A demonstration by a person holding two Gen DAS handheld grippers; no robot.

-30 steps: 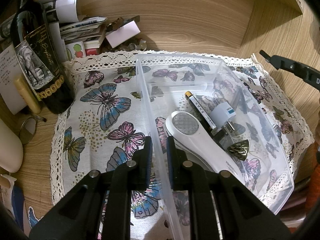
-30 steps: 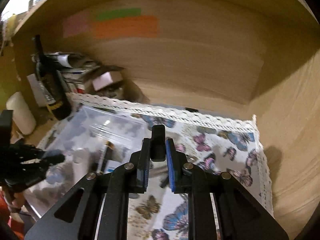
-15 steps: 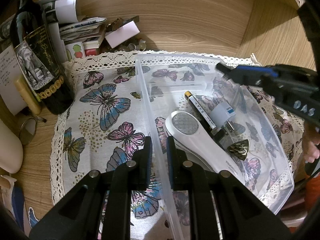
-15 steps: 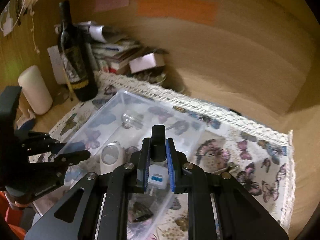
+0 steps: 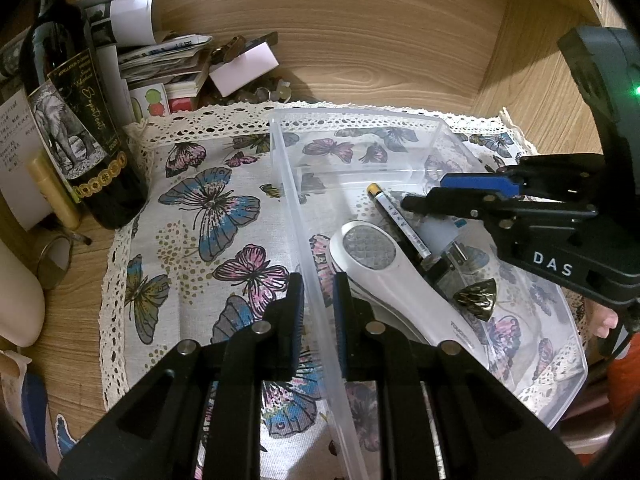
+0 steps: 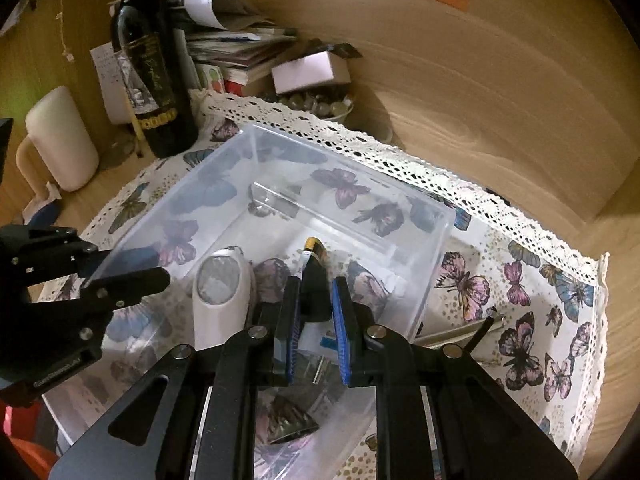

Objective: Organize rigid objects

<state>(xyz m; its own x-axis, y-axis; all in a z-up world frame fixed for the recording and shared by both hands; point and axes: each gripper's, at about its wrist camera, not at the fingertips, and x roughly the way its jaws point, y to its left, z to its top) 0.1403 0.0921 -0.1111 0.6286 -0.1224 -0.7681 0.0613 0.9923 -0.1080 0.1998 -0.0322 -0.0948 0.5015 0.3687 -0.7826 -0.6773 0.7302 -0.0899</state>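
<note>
A clear plastic bin (image 5: 360,118) (image 6: 344,168) stands on a butterfly cloth. My left gripper (image 5: 318,300) is shut on the bin's left wall; it shows at the left in the right wrist view (image 6: 124,276). My right gripper (image 6: 315,312) (image 5: 424,196) is over the bin's inside, shut on a small black object (image 6: 314,296). In the bin lie a white handheld device (image 5: 384,268) (image 6: 218,292), a black pen (image 5: 396,220), a white plug adapter (image 5: 440,236) (image 6: 320,340) and a dark ridged shell-like piece (image 5: 476,296) (image 6: 290,424).
A wine bottle (image 5: 76,120) (image 6: 150,68), a stack of papers and boxes (image 5: 172,68), a white mug (image 6: 60,136) and a bowl of small stones (image 6: 320,104) stand along the wooden back wall. A metal tool (image 6: 460,330) lies on the cloth right of the bin.
My right gripper has moved left and down, from over the cloth to inside the bin, with the black object in it. The left gripper has kept its hold on the bin wall.
</note>
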